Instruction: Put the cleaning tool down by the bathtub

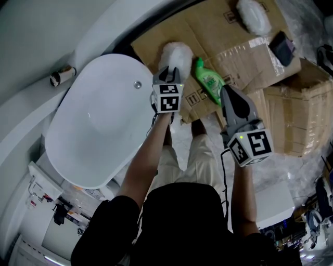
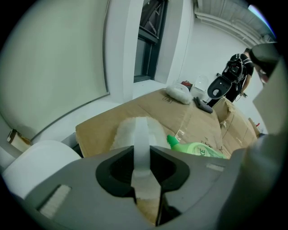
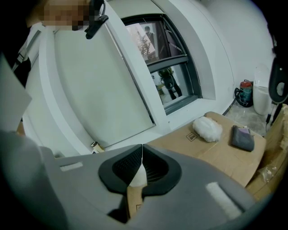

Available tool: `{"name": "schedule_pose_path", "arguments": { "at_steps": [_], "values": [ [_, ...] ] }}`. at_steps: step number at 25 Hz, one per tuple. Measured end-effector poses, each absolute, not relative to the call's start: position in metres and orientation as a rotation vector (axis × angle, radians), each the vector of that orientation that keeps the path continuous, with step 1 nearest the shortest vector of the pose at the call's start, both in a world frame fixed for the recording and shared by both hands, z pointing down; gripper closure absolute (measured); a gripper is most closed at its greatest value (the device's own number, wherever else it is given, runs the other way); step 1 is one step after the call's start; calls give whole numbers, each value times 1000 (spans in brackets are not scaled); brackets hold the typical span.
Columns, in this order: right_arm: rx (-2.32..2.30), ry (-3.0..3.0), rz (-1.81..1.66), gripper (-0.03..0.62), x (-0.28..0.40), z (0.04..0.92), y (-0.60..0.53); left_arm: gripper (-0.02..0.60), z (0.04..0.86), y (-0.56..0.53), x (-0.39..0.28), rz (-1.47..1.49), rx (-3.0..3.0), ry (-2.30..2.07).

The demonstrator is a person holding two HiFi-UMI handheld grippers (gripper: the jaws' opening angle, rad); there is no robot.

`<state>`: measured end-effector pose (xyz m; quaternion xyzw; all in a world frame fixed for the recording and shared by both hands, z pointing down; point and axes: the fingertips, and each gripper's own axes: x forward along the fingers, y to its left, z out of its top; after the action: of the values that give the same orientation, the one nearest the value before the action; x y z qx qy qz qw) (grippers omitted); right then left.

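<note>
The cleaning tool (image 1: 176,56) is a fluffy white pad with a pale plastic handle strip (image 2: 140,134). My left gripper (image 1: 169,72) is shut on that strip, and in the left gripper view the strip runs between the left gripper's (image 2: 142,157) jaws. The pad hangs over the brown cardboard (image 1: 208,31), just right of the white bathtub (image 1: 99,119). Whether it touches the cardboard I cannot tell. My right gripper (image 1: 228,93) is to the right, over the cardboard's edge. In its own view the right gripper's (image 3: 141,152) jaws meet with nothing between them.
A green bottle (image 1: 209,81) (image 2: 200,149) lies on the cardboard right of the pad. Farther off lie a second fluffy white pad (image 1: 254,15) (image 3: 208,128) and a dark grey cloth-like item (image 1: 282,48) (image 3: 243,137). Cardboard boxes (image 1: 302,114) stand at right. A person's legs are below.
</note>
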<state>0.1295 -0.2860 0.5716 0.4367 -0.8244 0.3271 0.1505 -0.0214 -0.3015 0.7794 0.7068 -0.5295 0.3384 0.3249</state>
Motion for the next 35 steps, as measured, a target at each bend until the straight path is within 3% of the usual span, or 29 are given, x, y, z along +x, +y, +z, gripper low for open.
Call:
{"name": "schedule_pose_path", "arguments": {
  "at_steps": [7, 19, 35],
  "values": [
    [1245, -2371, 938, 583, 128, 572, -284, 495, 785, -296, -20, 886, 1853, -1386],
    [1250, -2376, 925, 583, 130, 567, -282, 396, 786, -297, -15, 905, 1878, -1352],
    [1308, -2400, 874, 583, 125, 531, -278, 391, 762, -288, -11, 911, 1958, -1275]
  ]
}}
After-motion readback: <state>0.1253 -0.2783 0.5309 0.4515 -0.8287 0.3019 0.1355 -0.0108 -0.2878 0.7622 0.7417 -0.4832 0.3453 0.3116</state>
